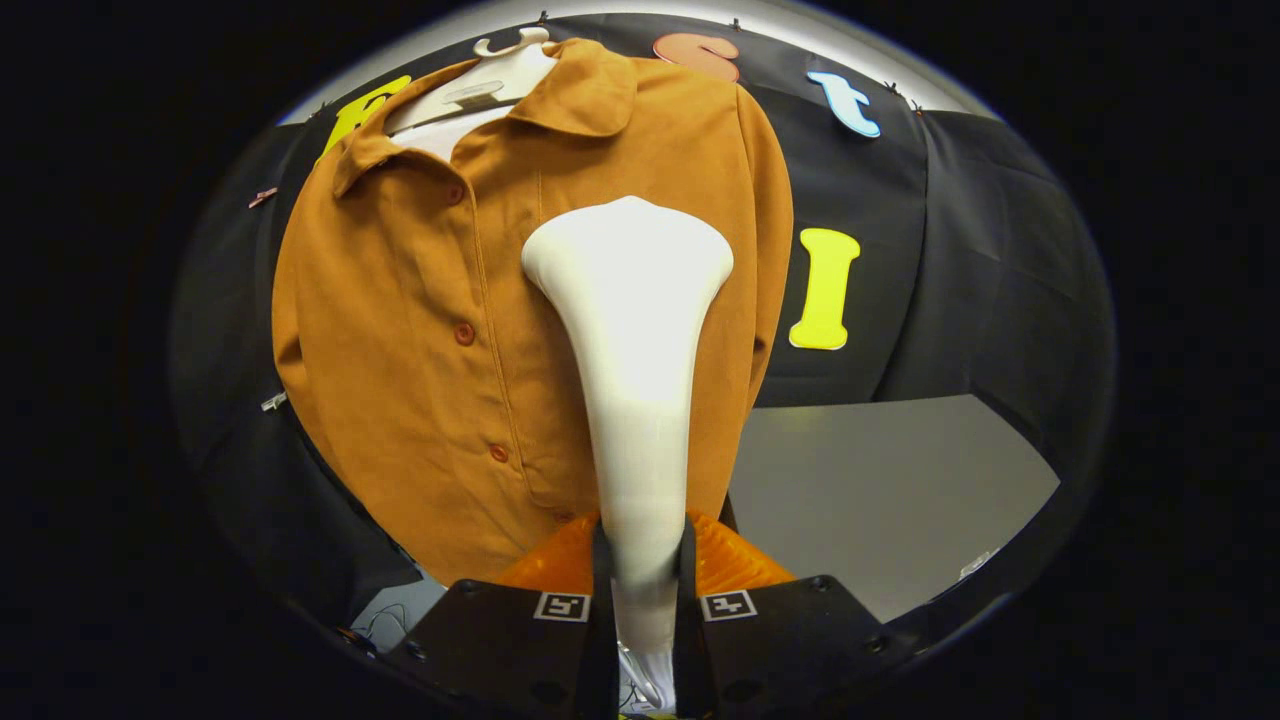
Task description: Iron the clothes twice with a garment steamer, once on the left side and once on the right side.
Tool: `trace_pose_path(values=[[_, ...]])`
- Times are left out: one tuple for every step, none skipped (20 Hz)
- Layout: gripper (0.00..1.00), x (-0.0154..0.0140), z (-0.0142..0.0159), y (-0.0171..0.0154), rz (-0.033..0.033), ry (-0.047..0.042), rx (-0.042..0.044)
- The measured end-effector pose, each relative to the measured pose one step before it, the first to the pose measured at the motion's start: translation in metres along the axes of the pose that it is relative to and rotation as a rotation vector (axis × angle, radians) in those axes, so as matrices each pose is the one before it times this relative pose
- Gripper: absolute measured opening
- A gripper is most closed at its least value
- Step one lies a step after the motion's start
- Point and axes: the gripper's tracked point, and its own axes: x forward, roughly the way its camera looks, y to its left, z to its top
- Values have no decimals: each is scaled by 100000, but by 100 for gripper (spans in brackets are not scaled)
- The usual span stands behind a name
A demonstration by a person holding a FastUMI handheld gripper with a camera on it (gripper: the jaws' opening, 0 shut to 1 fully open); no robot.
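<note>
An orange-brown buttoned shirt (pixel 420 330) hangs on a white hanger (pixel 500 75) against the black booth wall. My gripper (pixel 643 575) is shut on the handle of a white garment steamer (pixel 630 330), both orange fingers (pixel 735 560) pressing its narrow neck. The steamer rises straight ahead of the fingers. Its wide flat head lies over the shirt's right half, to the right of the button row, at chest height. Whether the head touches the cloth cannot be told. The steamer hides part of the shirt's right front.
A grey floor or tabletop (pixel 880 490) lies to the right below the shirt. Black cloth wall (pixel 980 260) surrounds the shirt. A few thin cables (pixel 385 620) lie low to the left of the fingers.
</note>
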Motion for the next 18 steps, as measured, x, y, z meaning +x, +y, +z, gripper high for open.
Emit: trace_pose_path(values=[[25, 204, -751, 12, -109, 1370, -50], [25, 273, -860, 105, -122, 1480, -92], [25, 179, -675, 154, -95, 1372, -56], [25, 261, -813, 107, 0, 1477, -38], [25, 178, -923, 139, 38, 1641, -151], [25, 236, -892, 195, 56, 1822, 34], [25, 193, -902, 206, 80, 1928, 146], [25, 182, -984, 142, 27, 2022, 11], [25, 329, -701, -55, 19, 2082, 264], [25, 491, -819, -38, 140, 2460, 249], [25, 399, -628, -261, 120, 2231, 51], [25, 467, -613, -252, -75, 2233, 131], [25, 552, -566, -289, 83, 2209, 232], [25, 793, -580, -357, 44, 2657, 225], [25, 623, -407, -174, 164, 1971, 419], [25, 512, -307, -226, -88, 1486, 188], [25, 368, -645, -117, -427, 1196, -425], [25, 258, -231, -272, -762, 647, -1003]])
